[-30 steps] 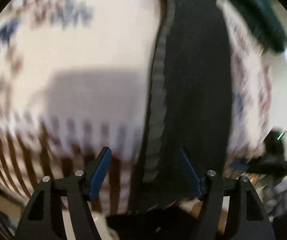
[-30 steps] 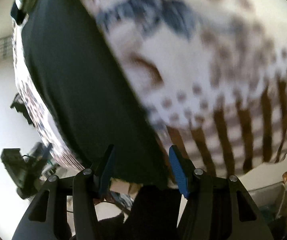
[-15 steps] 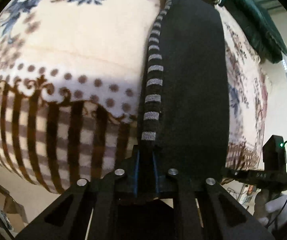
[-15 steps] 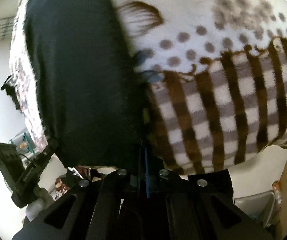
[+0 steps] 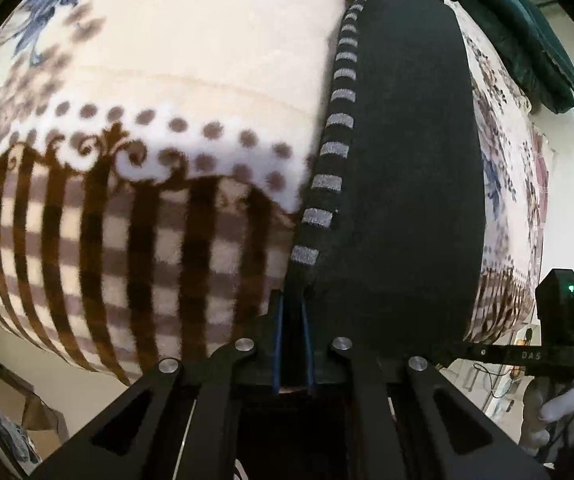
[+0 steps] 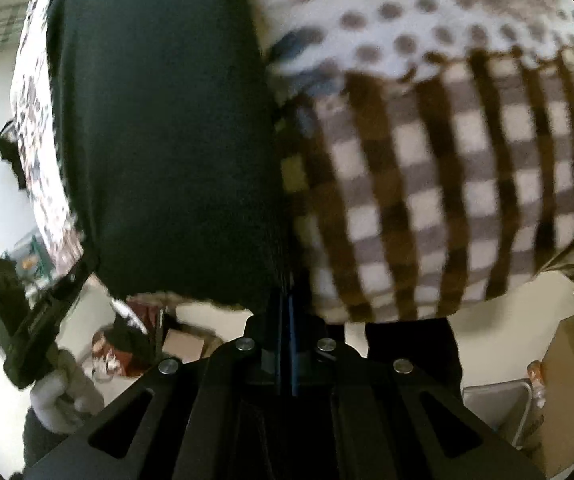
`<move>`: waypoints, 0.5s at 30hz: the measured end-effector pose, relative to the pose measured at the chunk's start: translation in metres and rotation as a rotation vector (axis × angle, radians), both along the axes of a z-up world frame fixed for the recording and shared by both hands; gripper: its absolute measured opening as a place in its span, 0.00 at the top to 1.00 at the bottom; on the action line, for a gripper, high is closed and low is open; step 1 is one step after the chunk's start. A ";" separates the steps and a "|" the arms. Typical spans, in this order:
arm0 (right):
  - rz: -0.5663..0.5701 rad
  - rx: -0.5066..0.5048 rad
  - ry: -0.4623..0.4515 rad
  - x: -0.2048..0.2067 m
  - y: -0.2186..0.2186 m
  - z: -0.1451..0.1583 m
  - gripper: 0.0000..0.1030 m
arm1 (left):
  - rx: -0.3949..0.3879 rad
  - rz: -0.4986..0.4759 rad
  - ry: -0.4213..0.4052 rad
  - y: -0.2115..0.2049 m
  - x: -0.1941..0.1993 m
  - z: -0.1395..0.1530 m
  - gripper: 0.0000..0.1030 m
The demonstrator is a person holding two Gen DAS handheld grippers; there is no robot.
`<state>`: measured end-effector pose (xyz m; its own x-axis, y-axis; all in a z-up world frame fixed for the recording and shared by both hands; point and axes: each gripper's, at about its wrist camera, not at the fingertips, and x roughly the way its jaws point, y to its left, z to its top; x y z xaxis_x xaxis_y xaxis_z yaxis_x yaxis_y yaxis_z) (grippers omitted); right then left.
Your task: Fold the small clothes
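One long black fabric garment point(image 5: 403, 168) with a grey-striped edge lay there. Beneath it was one fleecy cream blanket point(image 5: 159, 92) with brown checks and dots. One dark green folded cloth point(image 5: 527, 36) sat beyond. Two black two-finger grippers appeared, left point(image 5: 291, 354) and right point(image 6: 285, 350).

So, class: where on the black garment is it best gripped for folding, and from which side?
Grip the black garment at its two near corners, coming from the bed's near edge. It lies flat and long on the blanket; the left gripper and right gripper pinch there.
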<state>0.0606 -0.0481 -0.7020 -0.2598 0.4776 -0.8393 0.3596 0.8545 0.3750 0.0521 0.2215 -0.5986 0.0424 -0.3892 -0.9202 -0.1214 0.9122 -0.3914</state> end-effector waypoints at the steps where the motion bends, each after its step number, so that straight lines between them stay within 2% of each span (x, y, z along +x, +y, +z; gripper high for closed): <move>1: 0.002 -0.003 0.001 0.000 -0.001 -0.001 0.98 | -0.012 0.001 0.021 0.001 0.001 -0.004 0.94; 4: 0.034 0.001 -0.016 0.008 -0.004 -0.008 0.97 | -0.080 0.046 0.058 0.013 0.002 -0.006 0.91; 5: 0.032 0.012 -0.018 0.012 -0.005 -0.011 0.92 | -0.094 0.061 0.061 0.016 0.002 -0.004 0.80; 6: 0.031 0.035 -0.006 0.014 -0.006 -0.013 0.83 | -0.117 0.070 0.051 0.020 0.002 -0.001 0.60; 7: 0.025 0.055 0.004 0.016 -0.007 -0.016 0.74 | -0.140 0.075 0.041 0.024 0.002 -0.001 0.49; 8: 0.013 0.063 0.004 0.017 -0.009 -0.017 0.51 | -0.161 0.087 0.032 0.027 0.001 -0.002 0.32; 9: -0.011 0.076 -0.013 0.018 -0.012 -0.016 0.43 | -0.178 0.100 0.027 0.030 0.001 -0.006 0.31; 12: -0.063 0.089 -0.046 0.019 -0.016 -0.022 0.43 | -0.250 0.107 0.061 0.031 0.005 -0.030 0.31; 15: -0.123 0.149 -0.025 0.017 -0.013 -0.041 0.43 | -0.261 0.094 0.052 0.027 0.010 -0.039 0.31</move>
<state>0.0773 -0.0609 -0.7426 -0.1716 0.6244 -0.7620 0.4471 0.7386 0.5045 0.0624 0.2485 -0.6374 0.0449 -0.6098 -0.7913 -0.2268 0.7652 -0.6025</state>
